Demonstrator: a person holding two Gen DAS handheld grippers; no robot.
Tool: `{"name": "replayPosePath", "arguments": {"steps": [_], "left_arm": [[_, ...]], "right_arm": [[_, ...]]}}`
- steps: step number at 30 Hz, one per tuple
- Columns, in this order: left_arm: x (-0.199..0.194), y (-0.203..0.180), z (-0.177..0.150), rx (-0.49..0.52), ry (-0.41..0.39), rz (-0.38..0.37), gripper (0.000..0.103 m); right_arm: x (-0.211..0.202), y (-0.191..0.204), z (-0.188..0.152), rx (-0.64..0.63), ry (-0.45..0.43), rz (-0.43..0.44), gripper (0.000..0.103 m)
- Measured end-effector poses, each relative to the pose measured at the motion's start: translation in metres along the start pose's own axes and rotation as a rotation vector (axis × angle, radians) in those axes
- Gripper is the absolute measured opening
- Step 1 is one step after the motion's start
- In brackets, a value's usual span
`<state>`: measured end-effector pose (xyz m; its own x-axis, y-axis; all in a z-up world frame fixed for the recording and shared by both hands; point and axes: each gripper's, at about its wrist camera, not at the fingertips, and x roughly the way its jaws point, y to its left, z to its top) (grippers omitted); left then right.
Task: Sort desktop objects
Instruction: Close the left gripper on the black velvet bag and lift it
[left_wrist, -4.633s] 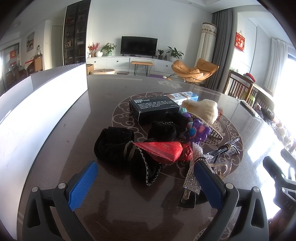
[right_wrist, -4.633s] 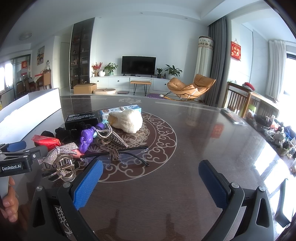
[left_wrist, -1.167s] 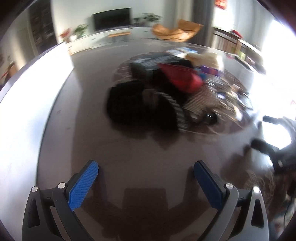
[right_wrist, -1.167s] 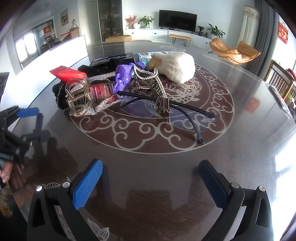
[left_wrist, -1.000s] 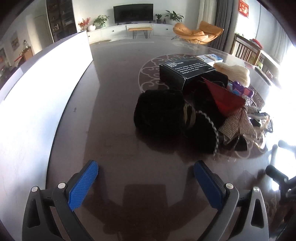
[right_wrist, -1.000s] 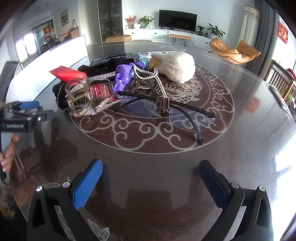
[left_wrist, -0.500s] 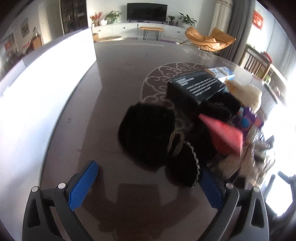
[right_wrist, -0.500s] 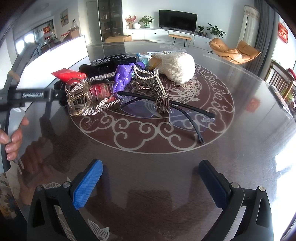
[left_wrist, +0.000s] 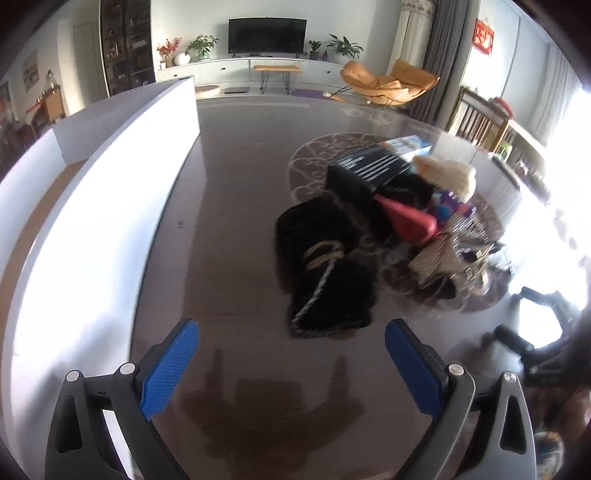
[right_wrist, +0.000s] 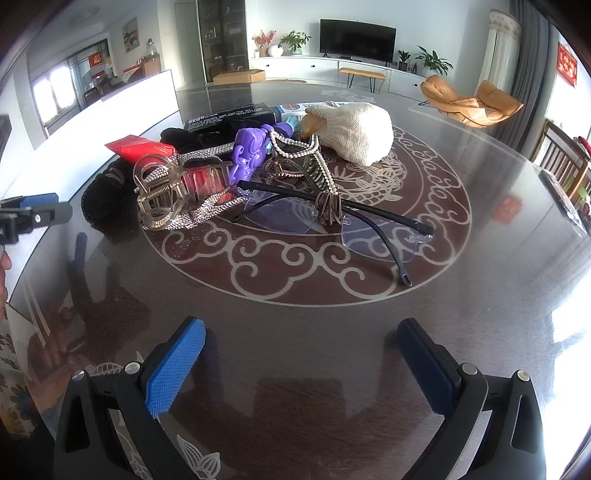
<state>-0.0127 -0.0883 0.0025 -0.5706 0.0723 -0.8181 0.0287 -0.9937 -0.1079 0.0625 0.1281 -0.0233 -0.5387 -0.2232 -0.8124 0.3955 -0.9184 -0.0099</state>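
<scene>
Sorting hasn't started: both my claws, left claw (left_wrist: 291, 354) and right claw (right_wrist: 299, 354), gape wide and hold nothing. The pile (right_wrist: 236, 173) sits untouched mid-bench (right_wrist: 332, 369). Next I'd close on the pouch (left_wrist: 325, 258), the pile's nearest piece to the left claw.

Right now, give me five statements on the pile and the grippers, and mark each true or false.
1. The left gripper is open and holds nothing. True.
2. The right gripper is shut on the glasses. False: it is open, short of them.
3. The glasses lie on the table at the near edge of the pile. True.
4. The red tube stands upright. False: it lies flat.
5. The knit pouch is black. False: it is cream.
</scene>
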Motion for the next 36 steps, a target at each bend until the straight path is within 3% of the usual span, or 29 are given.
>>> {"name": "replayPosePath", "arguments": {"steps": [5, 10, 12, 14, 19, 23, 34, 36], "left_arm": [[0.015, -0.017, 0.029, -0.056, -0.026, 0.016, 0.103], [0.067, -0.025, 0.038, -0.031, 0.099, 0.021, 0.103], [0.070, -0.034, 0.035, 0.065, 0.087, 0.077, 0.103], [0.072, -0.038, 0.036, 0.124, 0.077, 0.065, 0.103], [0.074, -0.030, 0.043, 0.145, 0.074, 0.032, 0.103], [0.066, -0.023, 0.034, 0.148, 0.001, 0.028, 0.103], [0.071, -0.017, 0.036, 0.161, 0.011, 0.022, 0.103], [0.070, -0.034, 0.028, 0.162, 0.007, 0.024, 0.103]], "right_arm": [[0.000, 0.000, 0.000, -0.001, 0.000, -0.001, 0.103], [0.000, 0.000, 0.000, -0.001, 0.000, -0.001, 0.103], [0.000, 0.000, 0.000, -0.001, 0.000, 0.000, 0.103], [0.000, 0.000, 0.000, -0.001, 0.000, 0.001, 0.103], [-0.001, -0.001, 0.000, 0.000, 0.001, 0.002, 0.103], [-0.002, -0.002, -0.001, 0.001, -0.001, -0.005, 0.103], [-0.002, -0.002, -0.001, 0.001, 0.000, -0.004, 0.103], [-0.002, -0.002, -0.001, 0.001, 0.001, -0.004, 0.103]]}}
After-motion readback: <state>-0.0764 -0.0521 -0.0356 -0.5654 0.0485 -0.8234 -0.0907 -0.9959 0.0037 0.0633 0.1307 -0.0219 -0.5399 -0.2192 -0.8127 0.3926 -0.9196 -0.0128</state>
